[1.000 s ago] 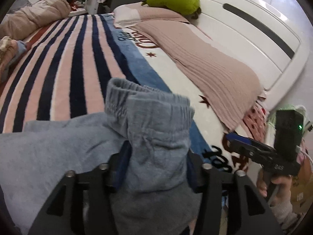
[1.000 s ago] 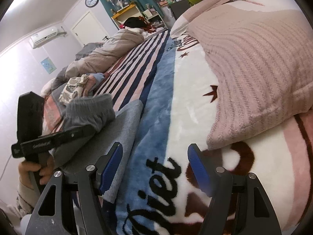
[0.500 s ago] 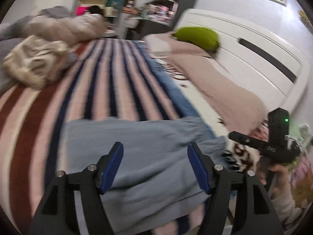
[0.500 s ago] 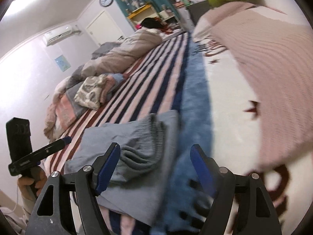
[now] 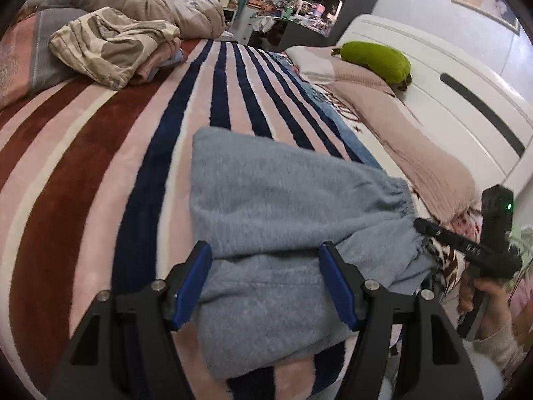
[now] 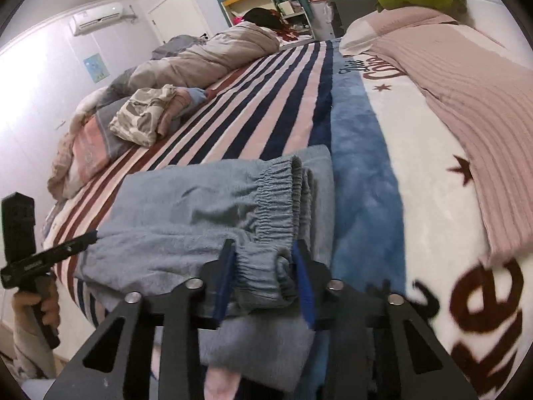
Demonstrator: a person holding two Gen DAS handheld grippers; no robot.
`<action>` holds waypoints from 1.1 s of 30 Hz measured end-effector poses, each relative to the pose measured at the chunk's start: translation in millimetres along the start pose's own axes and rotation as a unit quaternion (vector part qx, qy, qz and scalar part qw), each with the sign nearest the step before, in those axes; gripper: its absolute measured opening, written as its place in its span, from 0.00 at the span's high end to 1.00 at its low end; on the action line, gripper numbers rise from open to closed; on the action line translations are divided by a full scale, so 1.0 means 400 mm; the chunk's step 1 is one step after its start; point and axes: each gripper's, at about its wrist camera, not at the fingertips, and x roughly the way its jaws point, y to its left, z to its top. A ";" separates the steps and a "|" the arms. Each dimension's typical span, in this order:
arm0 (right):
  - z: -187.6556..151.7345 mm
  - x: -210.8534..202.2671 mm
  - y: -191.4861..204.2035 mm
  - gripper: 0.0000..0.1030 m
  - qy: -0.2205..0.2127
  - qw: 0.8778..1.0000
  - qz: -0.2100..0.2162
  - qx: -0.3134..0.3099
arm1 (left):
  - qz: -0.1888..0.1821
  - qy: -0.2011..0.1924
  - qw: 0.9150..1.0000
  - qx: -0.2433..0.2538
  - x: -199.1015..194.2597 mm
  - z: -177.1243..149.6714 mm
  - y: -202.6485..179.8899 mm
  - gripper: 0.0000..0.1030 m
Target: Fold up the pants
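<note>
Right gripper (image 6: 263,266): jaws clenched on the gathered elastic waistband of the grey pants (image 6: 200,220), fabric bunched between the blue pads; seen from the left wrist view, reaching in at the waistband's right end, held by the right hand (image 5: 479,296). Left gripper (image 5: 265,280): jaws released and spread wide, blue pads to either side of the near fold, hovering just over the cloth without pinching it; visible in the right wrist view as a black tip at the pants' left edge, gripped by the left hand (image 6: 36,303). Pants (image 5: 283,220) folded into a thick stack at the near edge of the bed, lying on the striped blanket (image 5: 100,153), waistband turned toward the right side, lower layer drooping over the bed's edge. Beyond, pink, navy and maroon stripes running away toward a crumpled patterned bundle (image 5: 110,43) and a rumpled beige duvet (image 6: 213,56); to the right, a pink ribbed throw (image 6: 473,100) over the white-and-blue lettered part of the blanket; green plush (image 5: 376,61) on the pillow against the white headboard (image 5: 449,100).
</note>
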 end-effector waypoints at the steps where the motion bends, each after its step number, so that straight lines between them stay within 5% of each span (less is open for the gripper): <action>1: -0.010 -0.011 0.001 0.75 -0.001 1.000 -0.001 0.003 | 0.000 0.002 1.000 0.004 0.002 -0.004 -0.002 0.38; 11: -0.046 -0.033 0.020 0.75 0.012 1.000 -0.028 -0.009 | 0.016 0.008 1.000 0.018 -0.005 -0.038 -0.004 0.38; 13: -0.052 -0.035 0.024 0.70 0.018 0.999 -0.036 -0.013 | 0.018 0.011 1.000 0.018 -0.012 -0.035 -0.006 0.34; 17: -0.046 -0.061 0.010 0.44 0.017 0.999 -0.027 0.002 | -0.002 0.001 1.000 0.002 -0.048 -0.010 0.013 0.30; 21: -0.015 -0.094 -0.015 0.33 -0.004 1.000 -0.015 0.012 | -0.018 -0.015 0.999 -0.029 -0.067 0.022 0.050 0.29; 26: 0.019 -0.069 -0.046 0.33 -0.004 1.000 -0.007 0.030 | -0.048 -0.005 0.995 -0.091 -0.033 0.038 0.109 0.29; 29: 0.030 -0.035 -0.060 0.33 0.006 1.000 -0.009 0.028 | -0.037 0.007 0.995 -0.095 -0.004 0.037 0.119 0.29; 33: 0.032 0.024 -0.084 0.33 0.040 0.997 0.035 0.048 | -0.062 0.027 0.991 -0.117 0.045 0.035 0.135 0.29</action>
